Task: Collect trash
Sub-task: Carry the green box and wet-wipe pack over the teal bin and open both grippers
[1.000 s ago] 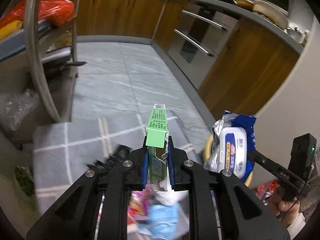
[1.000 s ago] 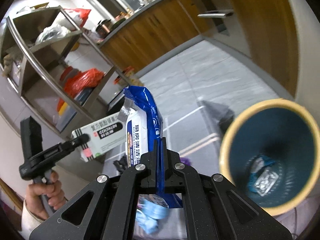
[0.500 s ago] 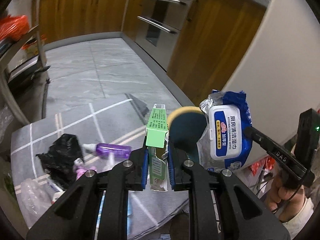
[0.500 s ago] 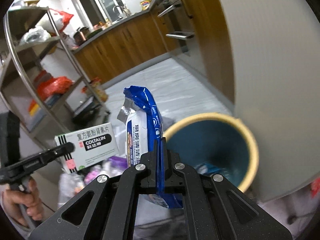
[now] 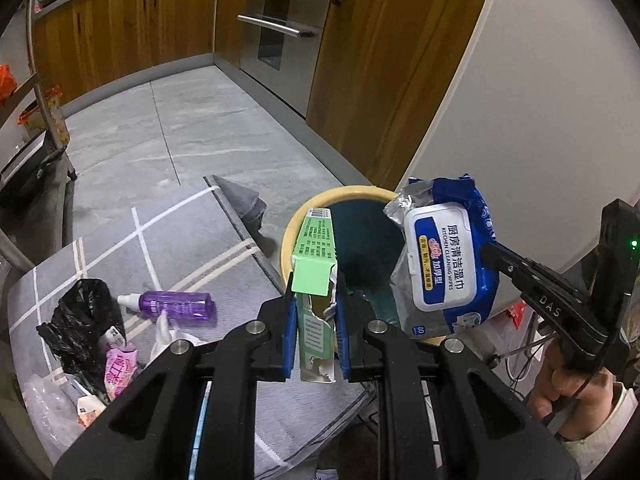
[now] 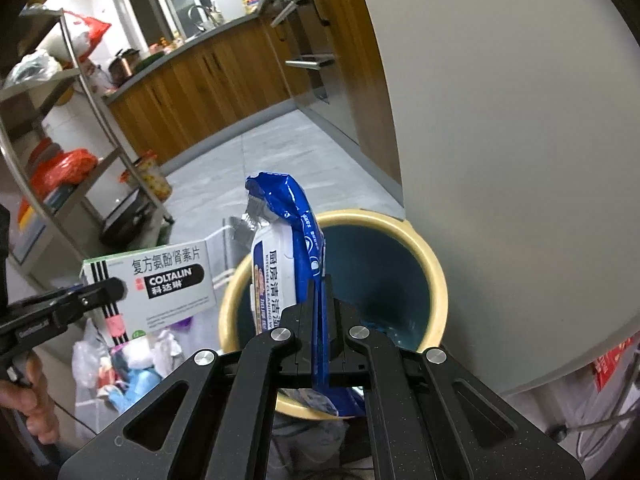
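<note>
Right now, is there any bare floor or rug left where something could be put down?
Yes. The grey tiled floor between the wooden cabinets and the rug's far edge is bare. The rug is free between the purple bottle and the bin. It is crowded near the black bag, where wrappers pile up.

I see a glossy blue plastic wipes pack [image 5: 442, 264] and a matt green cardboard box [image 5: 314, 276] above the bin [image 5: 290, 232], whose cream rim looks smooth and its teal inside satin. Left of the bin lie a woven grey mat [image 5: 188, 248], a shiny purple bottle [image 5: 176, 305] and a crinkled black bag [image 5: 78, 320]; beyond it, varnished wood cabinets [image 5: 132, 28].
</note>
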Demonstrator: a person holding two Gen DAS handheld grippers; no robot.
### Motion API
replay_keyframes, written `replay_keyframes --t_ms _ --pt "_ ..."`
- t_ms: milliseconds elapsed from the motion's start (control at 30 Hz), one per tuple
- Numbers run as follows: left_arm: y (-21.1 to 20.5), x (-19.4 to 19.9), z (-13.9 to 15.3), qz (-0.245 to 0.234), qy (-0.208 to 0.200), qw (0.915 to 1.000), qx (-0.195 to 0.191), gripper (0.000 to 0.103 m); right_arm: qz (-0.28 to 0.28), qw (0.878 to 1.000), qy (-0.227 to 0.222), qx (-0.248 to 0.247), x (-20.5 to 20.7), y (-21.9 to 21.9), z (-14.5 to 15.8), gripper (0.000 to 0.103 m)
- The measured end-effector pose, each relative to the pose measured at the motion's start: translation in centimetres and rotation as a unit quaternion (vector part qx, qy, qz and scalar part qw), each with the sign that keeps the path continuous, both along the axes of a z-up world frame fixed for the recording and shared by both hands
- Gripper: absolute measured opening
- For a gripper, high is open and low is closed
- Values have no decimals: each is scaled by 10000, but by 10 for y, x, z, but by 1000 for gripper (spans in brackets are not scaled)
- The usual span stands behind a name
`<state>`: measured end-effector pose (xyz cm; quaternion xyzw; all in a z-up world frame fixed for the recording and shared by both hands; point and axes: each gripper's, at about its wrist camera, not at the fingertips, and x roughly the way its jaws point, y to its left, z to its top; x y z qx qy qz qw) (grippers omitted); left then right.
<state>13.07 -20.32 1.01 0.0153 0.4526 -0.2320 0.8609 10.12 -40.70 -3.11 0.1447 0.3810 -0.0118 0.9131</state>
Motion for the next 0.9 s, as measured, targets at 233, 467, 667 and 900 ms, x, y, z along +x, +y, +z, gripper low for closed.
replay_keyframes --t_ms 233,467,667,900 --pt "-13 7 -11 -38 79 9999 75 15 -65 9996 260 62 13 -5 -24 2" --pt "-27 12 -21 -108 197 9996 145 16 -191 9973 580 401 25 -16 -45 6" --pt "-45 15 -31 -212 285 9991 246 16 -249 9964 615 523 30 -16 -45 17" --pt "-64 17 -42 -338 344 9981 387 16 -401 9970 314 584 11 -29 -25 30"
